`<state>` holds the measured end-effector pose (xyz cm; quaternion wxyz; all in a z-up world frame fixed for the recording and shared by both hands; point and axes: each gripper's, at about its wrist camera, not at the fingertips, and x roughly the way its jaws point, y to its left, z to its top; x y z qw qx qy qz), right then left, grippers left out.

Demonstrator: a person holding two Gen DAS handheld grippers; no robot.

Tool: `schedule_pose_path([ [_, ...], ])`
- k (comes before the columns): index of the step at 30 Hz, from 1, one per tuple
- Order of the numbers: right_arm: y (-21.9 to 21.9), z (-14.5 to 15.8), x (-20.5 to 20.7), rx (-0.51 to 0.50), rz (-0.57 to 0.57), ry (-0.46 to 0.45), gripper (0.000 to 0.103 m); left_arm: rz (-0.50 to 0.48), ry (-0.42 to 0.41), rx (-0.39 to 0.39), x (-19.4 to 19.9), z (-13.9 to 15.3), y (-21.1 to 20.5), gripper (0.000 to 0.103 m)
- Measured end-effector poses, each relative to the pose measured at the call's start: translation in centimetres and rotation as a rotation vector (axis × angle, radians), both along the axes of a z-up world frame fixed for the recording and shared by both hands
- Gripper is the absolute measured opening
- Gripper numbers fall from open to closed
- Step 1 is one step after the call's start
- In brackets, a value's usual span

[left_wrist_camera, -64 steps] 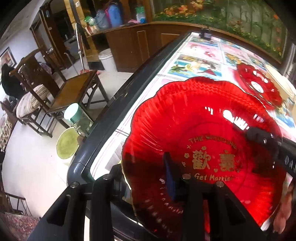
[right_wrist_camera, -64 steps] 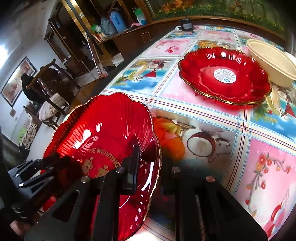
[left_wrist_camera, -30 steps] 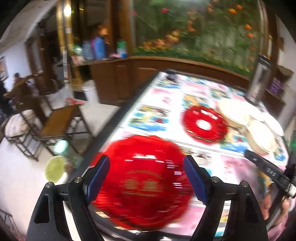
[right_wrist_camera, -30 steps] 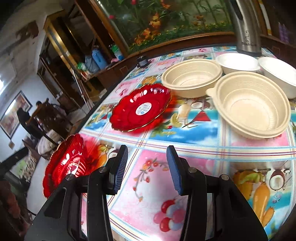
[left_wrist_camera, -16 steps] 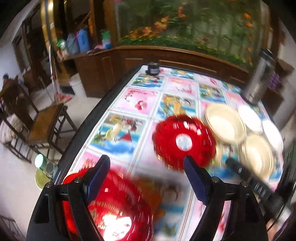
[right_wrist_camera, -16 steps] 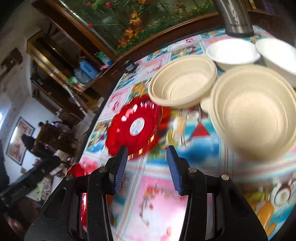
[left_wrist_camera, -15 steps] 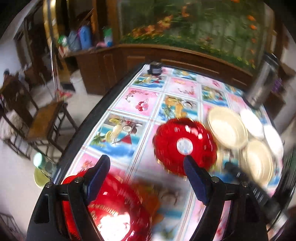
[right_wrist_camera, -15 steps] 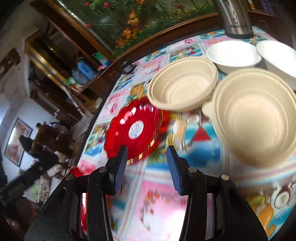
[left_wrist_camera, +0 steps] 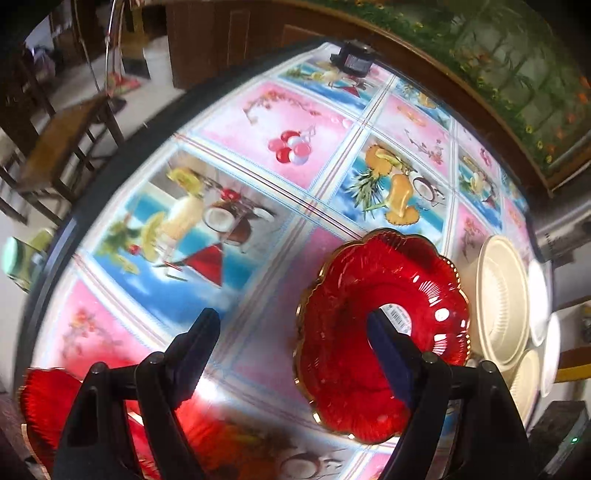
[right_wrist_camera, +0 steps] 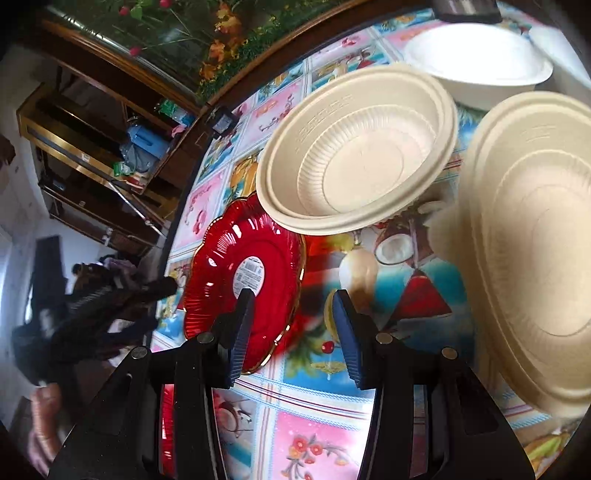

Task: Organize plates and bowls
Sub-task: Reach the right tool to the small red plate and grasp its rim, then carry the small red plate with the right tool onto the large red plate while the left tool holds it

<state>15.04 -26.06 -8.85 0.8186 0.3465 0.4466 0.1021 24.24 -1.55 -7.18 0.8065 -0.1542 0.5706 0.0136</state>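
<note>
A red scalloped plate with a gold rim and a white label [left_wrist_camera: 380, 332] lies on the table [left_wrist_camera: 236, 258]; it also shows in the right wrist view [right_wrist_camera: 247, 280]. My left gripper [left_wrist_camera: 295, 339] is open and hovers over its left edge. My right gripper [right_wrist_camera: 291, 321] is open over its right edge. A second red plate [left_wrist_camera: 44, 406] lies at the near table edge, behind my left gripper. Two beige bowls [right_wrist_camera: 354, 162] [right_wrist_camera: 532, 251] and a white bowl [right_wrist_camera: 476, 55] stand to the right.
The table has a picture-printed cloth and a dark rim [left_wrist_camera: 122, 173]. A small black device [left_wrist_camera: 351, 61] sits at its far end. A wooden chair [left_wrist_camera: 55, 147] stands on the floor to the left. A steel kettle [right_wrist_camera: 465, 9] stands behind the white bowl.
Both grippers let go of the wedding plate, which now lies at the near table edge. Both have moved forward and down to the labelled red plate, jaws open.
</note>
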Motion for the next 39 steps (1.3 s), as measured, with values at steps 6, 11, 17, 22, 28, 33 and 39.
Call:
schedule_pose_path([
  [6,0.3,-1.1,0.6,0.044,0.005,0.036,0.044,-0.007,0.021,-0.039,0.3,-0.8,-0.5,0.08],
  [11,0.7,-1.4,1.2,0.057,0.015,0.019,0.044,-0.016,0.022,0.001,0.1,-1.1,-0.9,0.078],
  [17,1.1,-2.1,1.8,0.135,0.025,-0.006,0.045,-0.013,0.038,-0.02,-0.2,-1.8,-1.0,0.049],
  [22,1.0,-2.6,2.0,0.123,0.017,0.012,0.016,-0.015,0.023,-0.014,-0.5,-1.7,-1.1,0.02],
  [28,0.8,-2.8,1.9,0.113,0.021,0.016,0.011,-0.024,-0.015,0.029,-1.1,-1.1,-1.3,0.015],
  [33,1.4,-2.2,1.5,0.087,0.043,-0.003,0.011,-0.023,-0.047,0.049,-1.8,-0.1,-1.0,0.014],
  [39,2.7,0.2,0.2,0.076,0.079,-0.089,0.011,-0.016,-0.118,0.044,-4.1,2.7,0.2,0.014],
])
